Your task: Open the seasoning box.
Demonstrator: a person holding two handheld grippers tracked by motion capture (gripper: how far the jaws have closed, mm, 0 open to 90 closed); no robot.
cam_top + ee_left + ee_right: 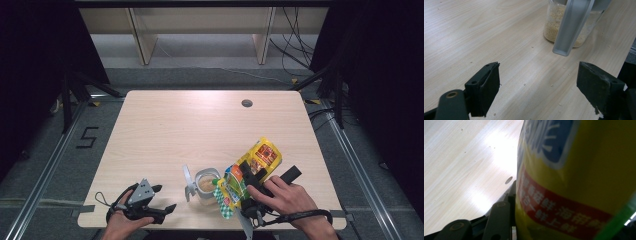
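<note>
Table (165, 130) of pale wood, seen from above; rear and left portions bare, offering wide room, with a small round grommet hole (246, 103) near the far edge. All items crowded against the near edge, right of centre. Left gripper (159, 201) resting at the near-left corner in a hand (122, 220), jaws spread wide with bare wood and scattered crumbs (524, 84) between them in the left gripper view, nothing grasped. Right gripper (255, 182) clenched on a yellow snack bag (250, 172), held by the right hand (282, 197) close to the near edge; bag tilted, its lower end directly over a glass jar (206, 186). Jar standing between the two grippers, partly filled with pale tan granules, a grey hinged lid flap (187, 181) hanging open on its left side; same jar (566, 27) and flap (571, 27) ahead of the left jaws, well apart from them. Bag (574, 180) glossy yellow with a red band of white characters, a blue emblem above, and a green checked strip at the lower edge; pressed against one jaw in the right gripper view. Right margin of table beside the bag narrow.
</note>
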